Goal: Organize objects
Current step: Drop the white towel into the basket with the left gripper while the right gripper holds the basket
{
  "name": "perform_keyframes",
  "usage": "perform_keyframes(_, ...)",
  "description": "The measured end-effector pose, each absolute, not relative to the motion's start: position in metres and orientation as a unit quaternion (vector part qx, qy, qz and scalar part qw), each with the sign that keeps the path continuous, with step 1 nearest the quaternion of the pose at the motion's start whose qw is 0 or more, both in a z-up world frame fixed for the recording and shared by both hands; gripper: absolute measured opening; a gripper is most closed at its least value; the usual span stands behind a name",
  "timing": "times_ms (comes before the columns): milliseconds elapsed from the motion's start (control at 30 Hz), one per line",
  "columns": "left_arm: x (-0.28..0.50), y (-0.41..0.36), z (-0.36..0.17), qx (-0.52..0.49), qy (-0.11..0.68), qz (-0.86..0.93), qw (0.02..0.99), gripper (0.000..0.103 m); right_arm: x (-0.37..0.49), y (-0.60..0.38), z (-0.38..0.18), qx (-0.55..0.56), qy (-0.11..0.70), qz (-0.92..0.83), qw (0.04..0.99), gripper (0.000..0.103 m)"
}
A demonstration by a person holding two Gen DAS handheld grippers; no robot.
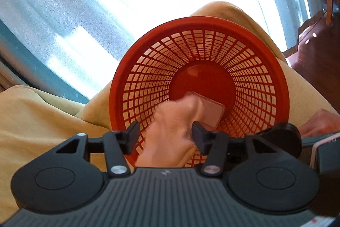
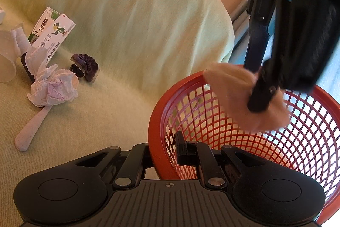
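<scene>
Left wrist view looks straight down into the round red plastic lattice basket (image 1: 199,69), and my left tongs (image 1: 164,135) stand spread above its near rim with a peach-coloured soft cloth (image 1: 170,131) loose between the fingers; the pads are not pressing it, so I judge it is dropping in. Beneath the cloth, on the basket's solid bottom, lies a pinkish rounded-square flat case (image 1: 212,114), already put away.

My right tongs (image 2: 165,152) are pressed together on the basket's near rim (image 2: 155,135), one finger inside the lattice and one outside, holding it tilted over the pale yellow-green sofa cushion (image 2: 127,24).

Plenty is left. Well to the left of the basket, on the cushion, I see a dark purple velvet scrunchie (image 2: 86,67), crumpled pink-white tissue (image 2: 53,88), a pale pink speckled handle (image 2: 31,131) under it, two printed medicine boxes (image 2: 55,31) and a clear plastic cup (image 2: 6,61). I judge the job is barely begun.
</scene>
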State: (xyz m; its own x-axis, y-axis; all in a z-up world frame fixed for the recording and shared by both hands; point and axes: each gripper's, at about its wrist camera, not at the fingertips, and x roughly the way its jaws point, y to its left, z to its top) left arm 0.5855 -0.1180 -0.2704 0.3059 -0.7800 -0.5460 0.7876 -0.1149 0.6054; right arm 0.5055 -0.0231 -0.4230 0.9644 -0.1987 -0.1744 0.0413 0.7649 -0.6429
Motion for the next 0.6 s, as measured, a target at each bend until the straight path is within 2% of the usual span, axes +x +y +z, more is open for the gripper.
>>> perform_keyframes(200,0.607,-0.106,-0.257,0.388,0.056,-0.585,0.710,0.052,0.507,-0.022,-0.422,-0.333,0.117,-0.064,0.933,0.006)
perform_keyframes(600,0.670,-0.011,-0.262,0.416,0.121,-0.476,0.765,0.051,0.507,-0.024,-0.424,-0.334,0.119,-0.065,0.933,0.006)
